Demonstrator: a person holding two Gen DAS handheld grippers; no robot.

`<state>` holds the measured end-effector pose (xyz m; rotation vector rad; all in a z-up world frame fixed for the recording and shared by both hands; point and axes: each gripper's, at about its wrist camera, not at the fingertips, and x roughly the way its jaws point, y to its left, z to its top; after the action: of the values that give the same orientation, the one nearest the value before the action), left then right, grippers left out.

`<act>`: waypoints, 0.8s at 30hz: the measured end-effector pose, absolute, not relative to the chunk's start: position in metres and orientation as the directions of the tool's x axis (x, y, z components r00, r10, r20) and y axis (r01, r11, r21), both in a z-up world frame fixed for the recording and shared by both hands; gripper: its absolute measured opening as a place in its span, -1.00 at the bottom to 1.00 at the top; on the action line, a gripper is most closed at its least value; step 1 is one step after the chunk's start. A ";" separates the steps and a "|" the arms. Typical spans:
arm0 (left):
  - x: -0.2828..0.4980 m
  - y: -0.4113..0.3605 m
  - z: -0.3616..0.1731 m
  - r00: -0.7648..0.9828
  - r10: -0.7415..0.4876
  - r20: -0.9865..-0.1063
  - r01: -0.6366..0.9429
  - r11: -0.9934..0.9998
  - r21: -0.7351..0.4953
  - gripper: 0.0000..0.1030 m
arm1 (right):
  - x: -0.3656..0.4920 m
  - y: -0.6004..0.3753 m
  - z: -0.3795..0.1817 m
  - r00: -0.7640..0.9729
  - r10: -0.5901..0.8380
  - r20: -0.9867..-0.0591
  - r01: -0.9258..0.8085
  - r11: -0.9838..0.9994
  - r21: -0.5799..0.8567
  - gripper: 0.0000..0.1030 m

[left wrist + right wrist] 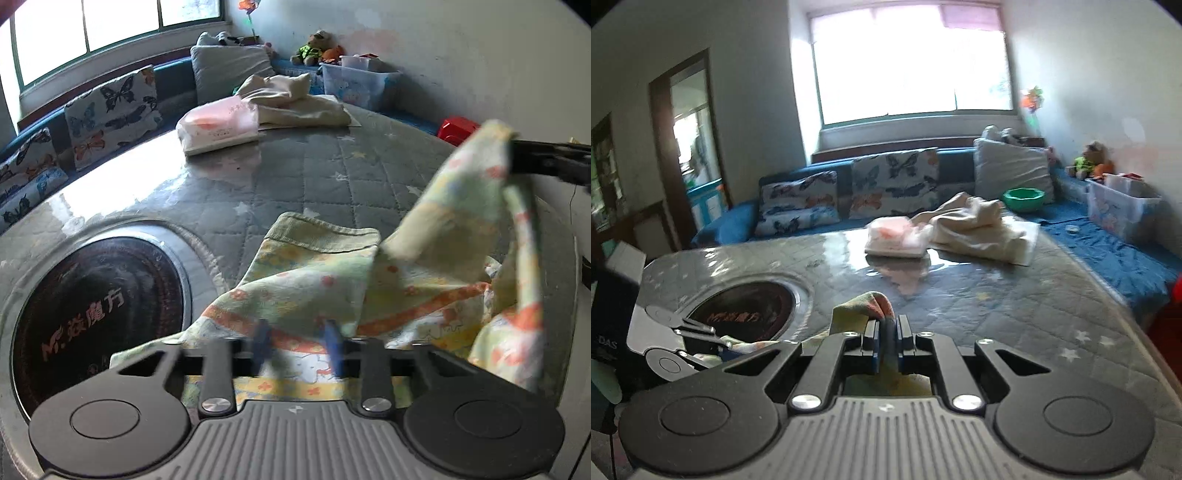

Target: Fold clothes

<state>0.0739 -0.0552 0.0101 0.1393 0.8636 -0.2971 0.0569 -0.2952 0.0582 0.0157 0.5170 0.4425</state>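
A small pale green and yellow printed garment (pixel 325 280) with orange bands lies on the glossy quilted table (pixel 295 177). My left gripper (pixel 297 345) hovers low over its near part, blue-padded fingers blurred and apart, holding nothing. My right gripper (pixel 886 332) is shut on a bunched edge of the garment (pixel 866 304) and lifts it off the table. From the left wrist view the right gripper (pixel 517 155) shows at the right edge with the cloth hanging from it.
A round dark burner (pixel 99 314) is set into the table at the left. A pink plastic packet (pixel 218 125) and a cream cloth pile (pixel 295 99) lie at the far side. Butterfly cushions (pixel 894 181), a storage box (pixel 1119 210) and a green bowl (pixel 1023 197) sit on the bench behind.
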 end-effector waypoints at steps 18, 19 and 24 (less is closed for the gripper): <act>-0.003 0.000 0.045 0.664 -0.187 -0.724 0.213 0.975 -0.056 0.30 | 0.046 -0.339 0.028 0.785 0.238 -0.572 -0.190 0.971 0.143 -0.65; -0.008 -0.004 0.047 0.666 -0.199 -0.719 0.236 0.971 -0.050 0.30 | 0.045 -0.340 0.030 0.792 0.227 -0.567 -0.182 0.974 0.135 -0.64; -0.009 -0.028 0.042 0.661 -0.235 -0.713 0.335 0.942 0.000 0.31 | 0.041 -0.341 0.038 0.825 0.178 -0.537 -0.148 0.984 0.099 -0.31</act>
<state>-0.0093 -0.0280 0.0415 0.1355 0.7852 -0.3234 0.0413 -0.3413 0.0382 0.0537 0.5758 0.1732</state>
